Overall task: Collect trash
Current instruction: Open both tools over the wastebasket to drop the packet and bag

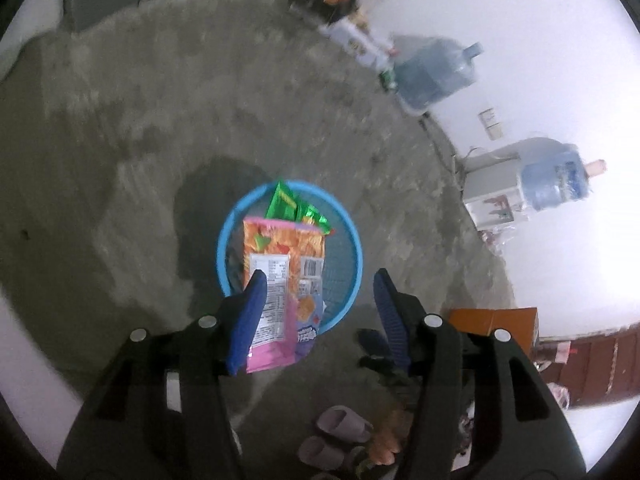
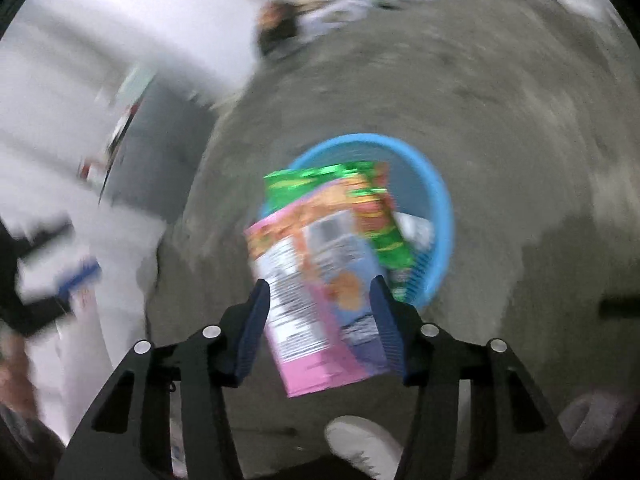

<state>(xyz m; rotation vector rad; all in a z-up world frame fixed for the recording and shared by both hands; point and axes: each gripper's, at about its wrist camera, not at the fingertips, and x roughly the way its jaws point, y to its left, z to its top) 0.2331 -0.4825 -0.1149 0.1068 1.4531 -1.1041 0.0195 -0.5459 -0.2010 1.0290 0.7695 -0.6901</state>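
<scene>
Over the rough grey concrete floor [image 1: 160,120], the left gripper [image 1: 320,274] points steeply down at a round blue plastic basket [image 1: 228,236] with fine mesh walls. Its ribbed blue pads stand wide apart and nothing is clamped. A pink snack bag [image 1: 280,264], glossy, flat and rectangular with an orange print, a white nutrition label and a barcode, lies against the inner face of the left-hand pad only, well clear of the other pad, and hangs over the near-left part of the basket's rim. Behind it a shiny green foil wrapper [image 1: 292,208] sits crumpled inside the basket, at its far side.

Far right along the white wall lie two translucent blue water jugs [image 1: 432,72], one tipped on the floor and one on a pale dispenser. An orange cardboard box [image 1: 492,320] sits near right, and a pair of soft mauve slippers [image 1: 340,428] is nearest of all.

The right wrist view is heavily smeared. The right gripper [image 2: 319,280] hangs over the same blue basket [image 2: 444,216], and a pink snack bag [image 2: 316,300] of the same print spans the gap from pad to pad, with a green wrapper [image 2: 304,184] just behind it. With that blur, whether the pads pinch the bag or merely flank it cannot be told, nor whether it is the same bag. A white shoe [image 2: 360,444] shows at the near edge.
</scene>
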